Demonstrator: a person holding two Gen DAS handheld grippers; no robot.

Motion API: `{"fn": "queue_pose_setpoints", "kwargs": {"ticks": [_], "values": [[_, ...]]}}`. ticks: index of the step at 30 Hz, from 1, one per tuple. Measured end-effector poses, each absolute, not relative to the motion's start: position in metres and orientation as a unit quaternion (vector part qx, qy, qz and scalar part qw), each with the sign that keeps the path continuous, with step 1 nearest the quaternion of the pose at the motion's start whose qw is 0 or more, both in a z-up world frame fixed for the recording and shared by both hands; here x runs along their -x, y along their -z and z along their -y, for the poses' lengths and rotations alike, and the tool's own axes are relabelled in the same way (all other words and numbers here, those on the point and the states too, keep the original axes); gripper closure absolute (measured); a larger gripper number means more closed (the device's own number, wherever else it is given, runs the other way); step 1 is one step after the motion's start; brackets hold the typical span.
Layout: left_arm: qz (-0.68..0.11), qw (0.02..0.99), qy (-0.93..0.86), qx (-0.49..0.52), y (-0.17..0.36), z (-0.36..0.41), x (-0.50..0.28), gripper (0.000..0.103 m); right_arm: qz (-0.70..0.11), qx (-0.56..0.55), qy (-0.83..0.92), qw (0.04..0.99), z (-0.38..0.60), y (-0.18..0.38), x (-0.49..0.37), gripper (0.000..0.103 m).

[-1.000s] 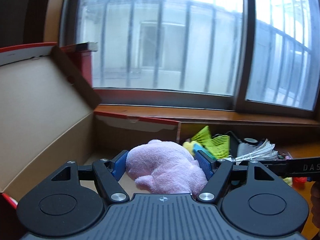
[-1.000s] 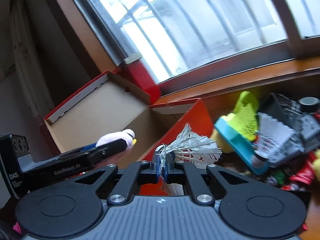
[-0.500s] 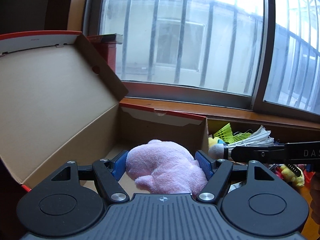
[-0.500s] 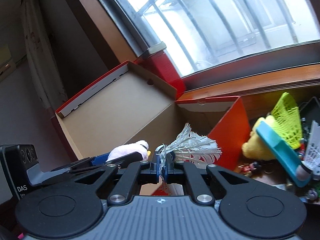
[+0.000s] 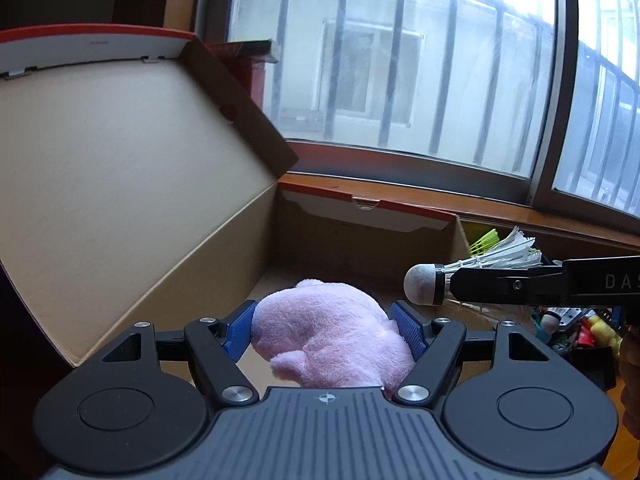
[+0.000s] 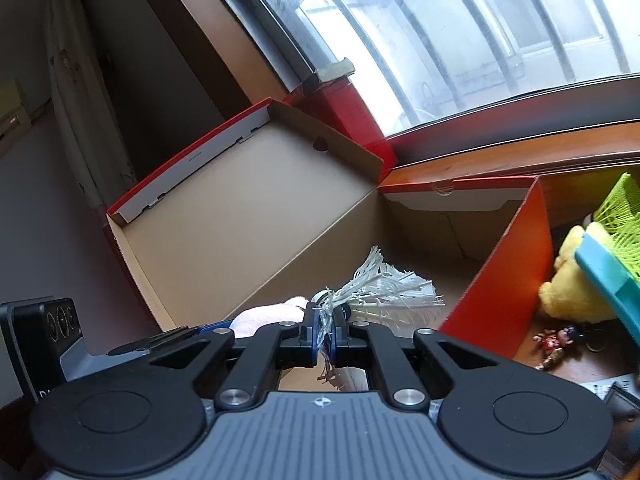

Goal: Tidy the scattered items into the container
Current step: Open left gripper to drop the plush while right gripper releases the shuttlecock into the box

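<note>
My left gripper (image 5: 325, 330) is shut on a pink plush toy (image 5: 332, 332), held over the open red cardboard shoebox (image 5: 360, 236). The toy fills the space between the blue pads. My right gripper (image 6: 325, 334) is shut on the feathers of a white shuttlecock (image 6: 384, 292), also above the box's inside. In the left wrist view the right gripper (image 5: 452, 290) reaches in from the right, with the shuttlecock's cork head (image 5: 420, 284) pointing left beside the plush. The plush toy (image 6: 268, 314) and left gripper (image 6: 216, 325) show at lower left in the right wrist view.
The box lid (image 6: 248, 184) stands open at the left. Right of the box wall (image 6: 508, 268) lie a yellow plush (image 6: 568, 280), a teal and green piece (image 6: 612, 248), small figurines (image 6: 556, 344) and other toys (image 5: 576, 324). A wooden window sill (image 5: 500, 208) runs behind.
Both grippers have travelled left over the box with their loads. The box and its lid now fill more of each view, and the toy pile has slid off to the right.
</note>
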State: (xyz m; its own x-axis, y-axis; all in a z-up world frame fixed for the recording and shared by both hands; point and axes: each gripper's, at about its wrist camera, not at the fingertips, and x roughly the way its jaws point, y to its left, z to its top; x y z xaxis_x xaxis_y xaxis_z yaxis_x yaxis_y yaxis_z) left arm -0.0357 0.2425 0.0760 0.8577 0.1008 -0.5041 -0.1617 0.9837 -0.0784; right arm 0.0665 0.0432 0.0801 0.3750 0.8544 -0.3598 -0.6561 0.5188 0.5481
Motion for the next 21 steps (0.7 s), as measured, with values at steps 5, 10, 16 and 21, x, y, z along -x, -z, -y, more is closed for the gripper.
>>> {"fn": "queue_pose_setpoints", "kwargs": {"ticks": [5,10,16,21], "values": [[-0.264,0.960,-0.066,0.063,-0.070,-0.257,0.035,0.031,-0.318,-0.153,-0.460,0.815,-0.062,-0.077,-0.067,0.097],[-0.269,0.959,-0.065,0.067,-0.065,-0.268,0.033,0.031,-0.322,-0.142,-0.458,0.816,-0.079,-0.075,-0.068,0.095],[-0.269,0.958,-0.067,0.068,-0.062,-0.276,0.032,0.032,-0.325,-0.136,-0.461,0.814,-0.092,-0.076,-0.068,0.092],[-0.267,0.959,-0.065,0.065,-0.062,-0.278,0.030,0.031,-0.327,-0.134,-0.460,0.815,-0.098,-0.077,-0.069,0.086]]}}
